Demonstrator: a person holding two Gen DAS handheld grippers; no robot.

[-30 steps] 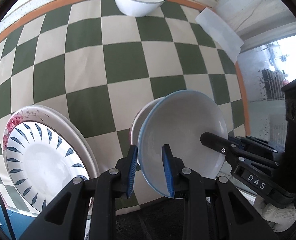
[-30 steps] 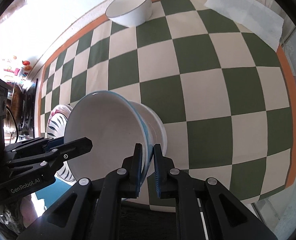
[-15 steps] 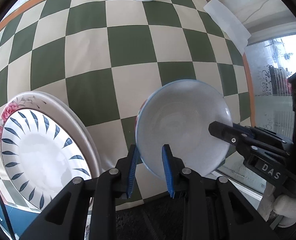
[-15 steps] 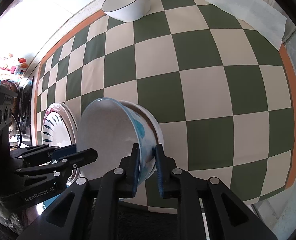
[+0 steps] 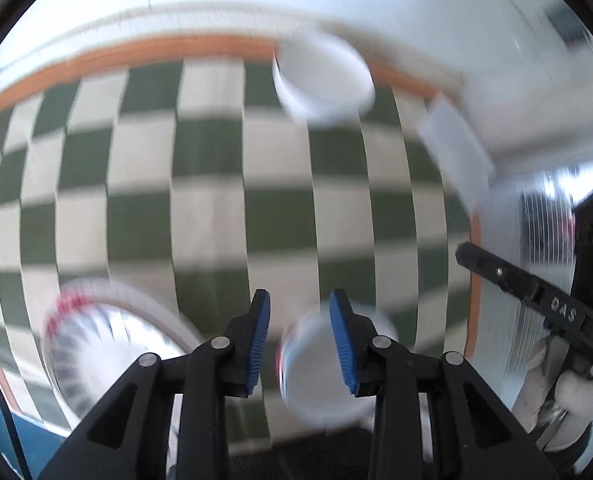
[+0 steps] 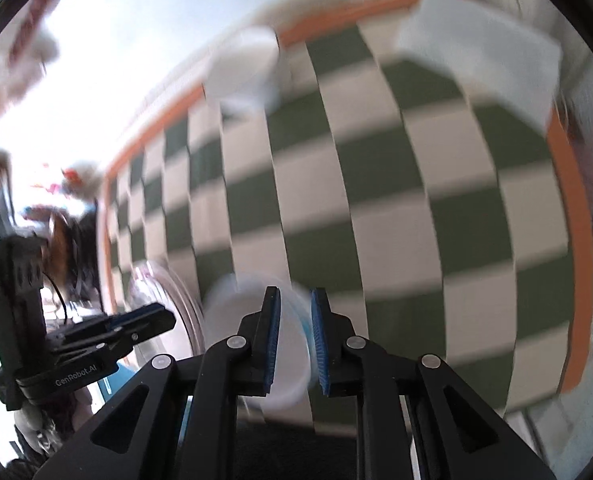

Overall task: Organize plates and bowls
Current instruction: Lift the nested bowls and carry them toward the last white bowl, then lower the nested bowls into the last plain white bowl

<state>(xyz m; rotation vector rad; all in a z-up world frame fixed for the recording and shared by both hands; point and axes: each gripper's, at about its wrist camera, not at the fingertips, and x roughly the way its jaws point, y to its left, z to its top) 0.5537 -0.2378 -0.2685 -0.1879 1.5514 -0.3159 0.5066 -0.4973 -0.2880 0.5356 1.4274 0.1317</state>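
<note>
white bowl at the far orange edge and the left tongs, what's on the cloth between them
Nothing: in the left wrist view only bare green-and-cream checkered cloth lies between the plain white bowl and the left tongs.

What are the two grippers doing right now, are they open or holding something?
Left gripper: open, holding nothing.
Right gripper: open, its pads either side of the blue-rimmed bowl wall without clearly pinching it.

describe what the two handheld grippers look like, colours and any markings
Both are black, angular plastic linkages with silver rivets and ribbed blue pads on the fingers. The left gripper reads "GenRobot.AI" in white, seen from the right wrist; the right gripper reads "DAS". A pale gloved hand holds the right one.
</note>
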